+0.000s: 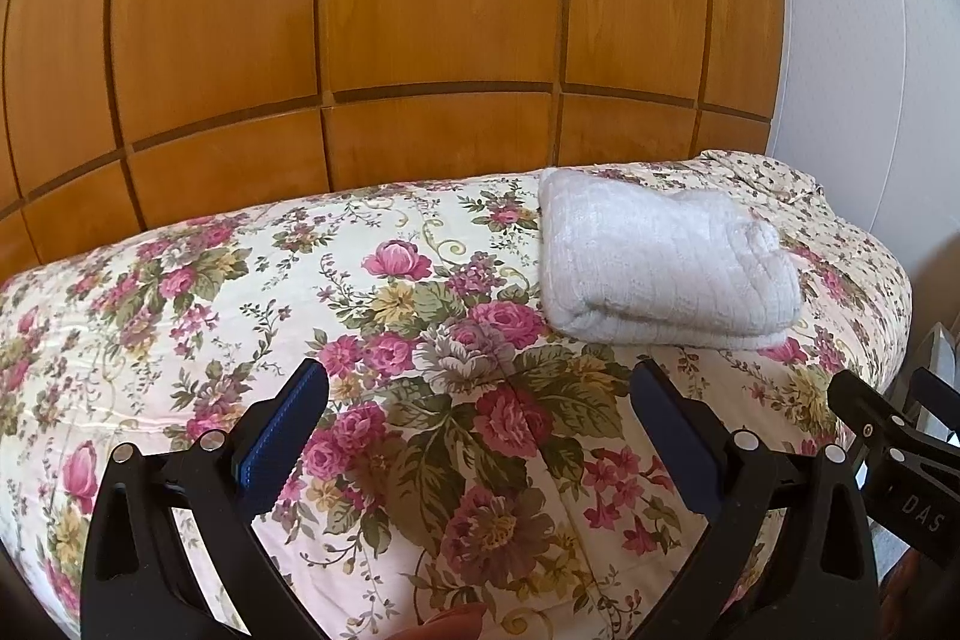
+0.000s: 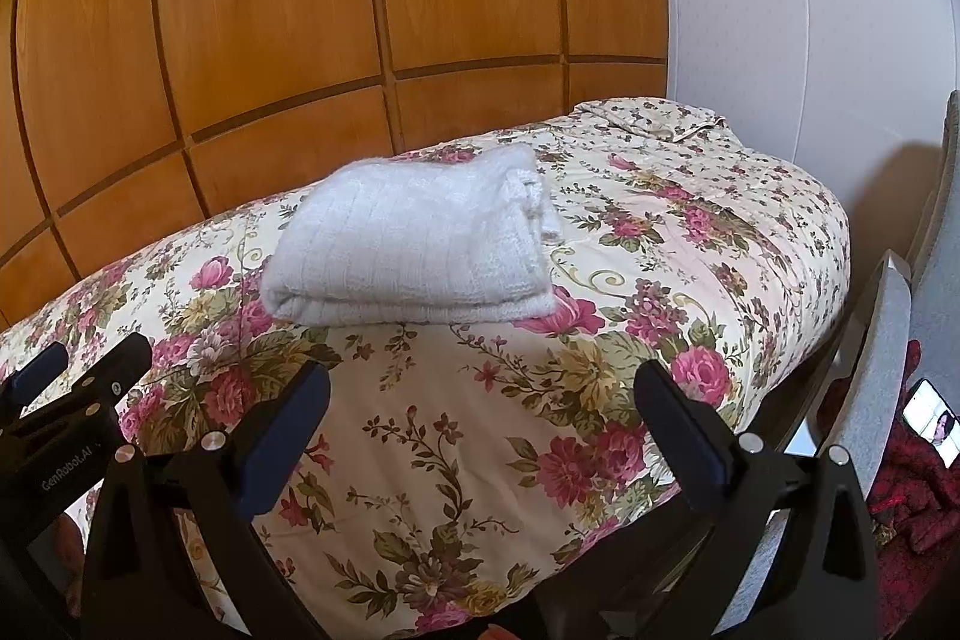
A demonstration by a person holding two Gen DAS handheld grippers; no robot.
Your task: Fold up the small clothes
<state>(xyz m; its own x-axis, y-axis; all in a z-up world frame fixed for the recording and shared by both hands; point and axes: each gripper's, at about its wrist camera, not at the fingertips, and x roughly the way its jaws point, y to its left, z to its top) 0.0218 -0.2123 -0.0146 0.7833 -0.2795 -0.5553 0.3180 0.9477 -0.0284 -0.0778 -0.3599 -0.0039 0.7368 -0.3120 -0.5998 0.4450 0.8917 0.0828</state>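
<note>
A white knitted garment (image 1: 666,262) lies folded into a thick bundle on the floral bedspread (image 1: 300,292), towards the far right of the bed. It also shows in the right wrist view (image 2: 414,250), left of centre. My left gripper (image 1: 480,400) is open and empty, held above the bedspread in front and left of the bundle. My right gripper (image 2: 483,400) is open and empty, above the bedspread (image 2: 600,340) in front and right of the bundle. Neither touches the garment.
A wooden panelled wardrobe (image 1: 360,10) stands behind the bed. A white wall (image 2: 810,10) is at the right. The bed's right edge drops beside a grey chair (image 2: 870,370), with a lit phone (image 2: 933,421) on red fabric.
</note>
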